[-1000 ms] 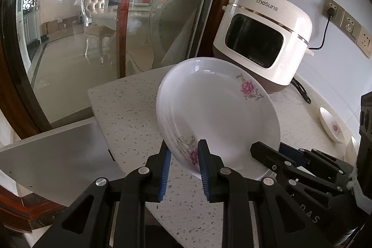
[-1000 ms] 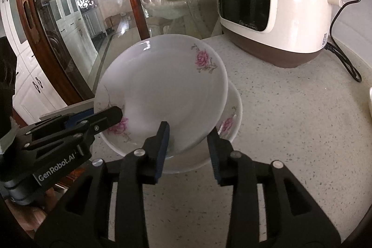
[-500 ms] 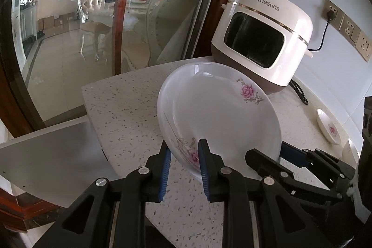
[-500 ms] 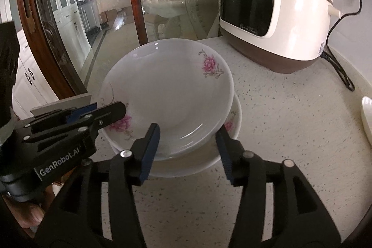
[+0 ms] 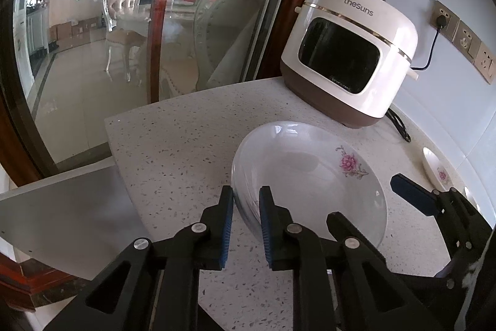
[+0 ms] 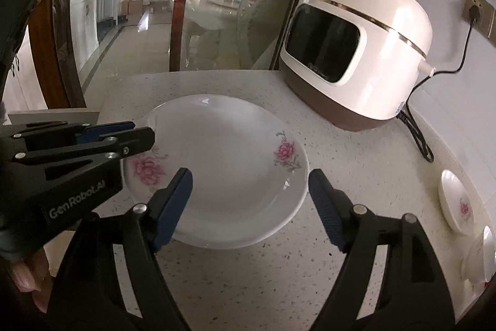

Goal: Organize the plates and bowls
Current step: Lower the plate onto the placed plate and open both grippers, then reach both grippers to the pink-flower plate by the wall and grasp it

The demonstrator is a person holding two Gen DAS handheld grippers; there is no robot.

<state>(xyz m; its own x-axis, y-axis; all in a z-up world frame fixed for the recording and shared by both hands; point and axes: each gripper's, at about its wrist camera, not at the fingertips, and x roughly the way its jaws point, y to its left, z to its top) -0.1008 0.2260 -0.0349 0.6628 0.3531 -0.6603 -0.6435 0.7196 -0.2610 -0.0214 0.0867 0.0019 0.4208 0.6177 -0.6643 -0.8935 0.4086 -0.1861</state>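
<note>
Right wrist view: plate (image 6: 223,163) lies flat on the counter (image 6: 356,176) near its far left corner, cooker (image 6: 356,51) behind. Right gripper (image 6: 249,200) jaws wide and opening, straddling the near rim, pads clear. Left gripper (image 5: 245,216) narrow, closing, pinching the plate's left rim. Small dishes (image 6: 455,203) at right edge.

Glossy ceramic plate (image 6: 223,163); speckled stone countertop (image 6: 356,176); glossy plastic cooker (image 6: 372,51)

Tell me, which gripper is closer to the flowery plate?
Left. The left gripper is closing on the flowery plate's rim; the right gripper, opening, straddles its near edge without touching.
</note>
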